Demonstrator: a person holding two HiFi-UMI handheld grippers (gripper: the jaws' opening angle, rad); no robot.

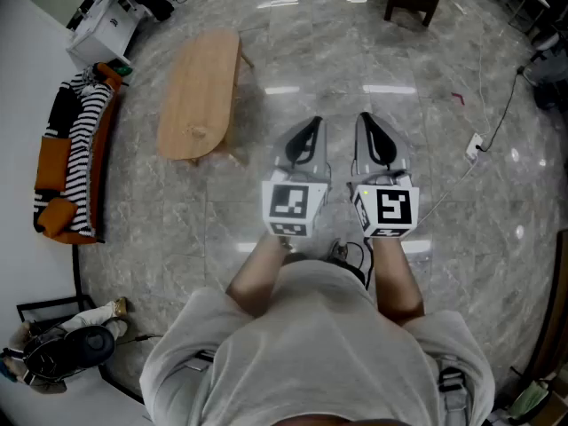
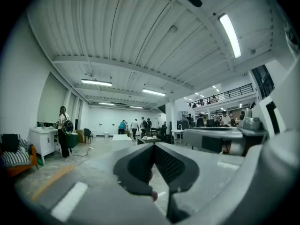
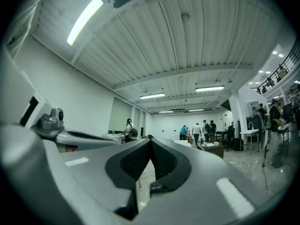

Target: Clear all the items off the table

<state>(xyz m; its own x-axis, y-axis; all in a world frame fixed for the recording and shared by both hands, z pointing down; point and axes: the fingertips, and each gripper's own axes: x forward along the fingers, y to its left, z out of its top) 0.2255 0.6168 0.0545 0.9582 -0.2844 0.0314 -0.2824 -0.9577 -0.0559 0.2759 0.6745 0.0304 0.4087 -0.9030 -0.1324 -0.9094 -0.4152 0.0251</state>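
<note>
Tongs on both sides are pressed together with nothing between them: the left tongs (image 1: pixel 308 130) and the right tongs (image 1: pixel 374 124) hang side by side in front of the person, pointing out over the floor (image 1: pixel 355 43). The wooden bench (image 1: pixel 200 91) stands well apart, ahead and to the left. Its long axis runs away from the person, so the left tongs are the nearer of the 2. No items can be made out on its top.
</note>
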